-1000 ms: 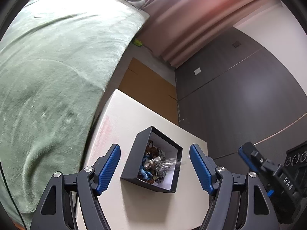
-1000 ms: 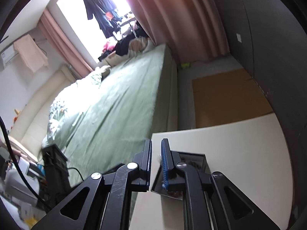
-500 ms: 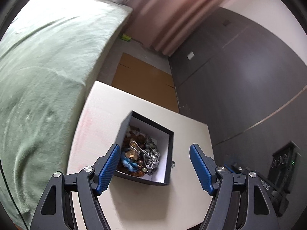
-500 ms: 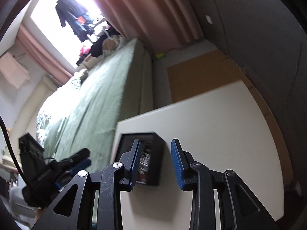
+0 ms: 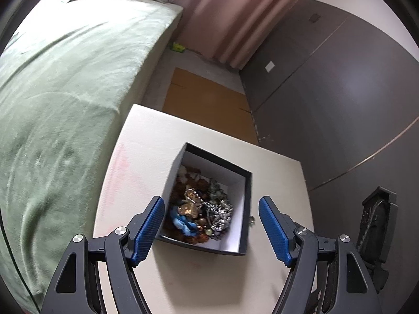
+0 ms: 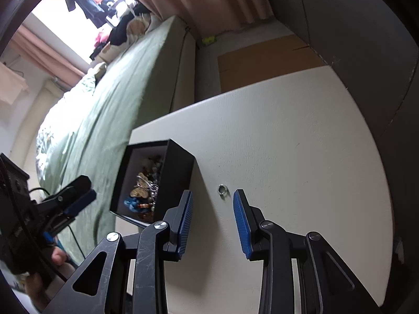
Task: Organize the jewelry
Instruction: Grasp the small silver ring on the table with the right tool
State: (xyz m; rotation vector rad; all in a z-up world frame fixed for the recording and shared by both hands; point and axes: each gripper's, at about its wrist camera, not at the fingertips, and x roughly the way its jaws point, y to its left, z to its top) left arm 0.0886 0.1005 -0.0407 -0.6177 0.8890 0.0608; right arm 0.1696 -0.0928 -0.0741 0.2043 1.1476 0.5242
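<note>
A black open box [image 5: 243,209] with a white inside stands on the white table [image 5: 162,141]. It holds a heap of jewelry [image 5: 201,209]: beads, a gold butterfly piece, a silver chain, something blue. My left gripper [image 5: 211,231] is open, its jaws either side of the box's near edge. In the right wrist view the box [image 6: 178,172] is at left and a small silver ring [image 6: 223,189] lies on the table beside it. My right gripper [image 6: 212,225] is open and empty, just short of the ring. The ring also shows in the left wrist view [image 5: 252,219].
A bed with a green blanket [image 5: 65,91] runs along the table's left side. Dark wall panels [image 5: 340,91] stand to the right. Brown cardboard [image 5: 207,104] lies on the floor beyond the table. The left gripper shows in the right wrist view [image 6: 70,198].
My right gripper has opened from nearly shut and swung right, bringing the ring into view between its jaws. My left gripper has moved closer over the box, still open.
</note>
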